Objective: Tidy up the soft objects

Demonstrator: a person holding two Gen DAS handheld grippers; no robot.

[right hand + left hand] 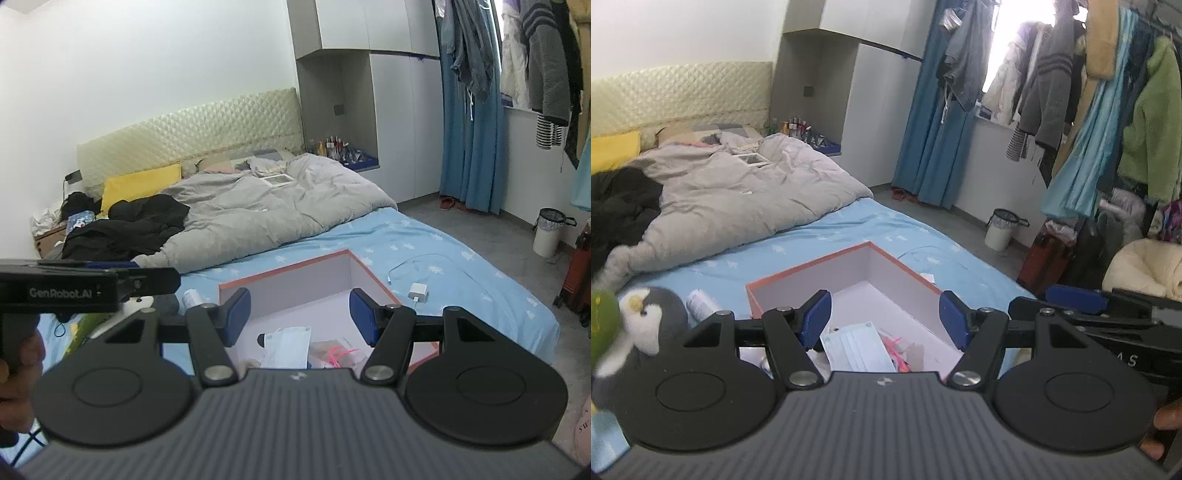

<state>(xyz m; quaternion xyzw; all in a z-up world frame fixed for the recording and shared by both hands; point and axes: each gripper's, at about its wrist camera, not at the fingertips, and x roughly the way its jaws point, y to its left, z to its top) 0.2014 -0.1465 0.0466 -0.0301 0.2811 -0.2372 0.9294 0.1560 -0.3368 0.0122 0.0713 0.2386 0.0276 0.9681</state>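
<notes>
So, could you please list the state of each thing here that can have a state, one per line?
left gripper: open, holding nothing
right gripper: open, holding nothing
box: open, no lid on it, papers and small items inside
penguin plush: lying on the bed, outside the box
duvet: crumpled, pushed toward the headboard
charger: lying on the sheet, cable attached
curtain: drawn aside

- On the bed (461, 266): open box (846, 266), near the foot end.
- In the box: packet (855, 347) and small clutter.
- Left of the box, on the sheet: toy penguin (646, 317), with a small bottle (701, 302) between.
- Right of the box: charger (417, 292) with its cable.
- Behind the box: quilt (266, 214); pillow (140, 184) beyond, against the headboard (192, 129).
- On the floor, right of the bed: bin (999, 232), below hanging clothes (1049, 88).
</notes>
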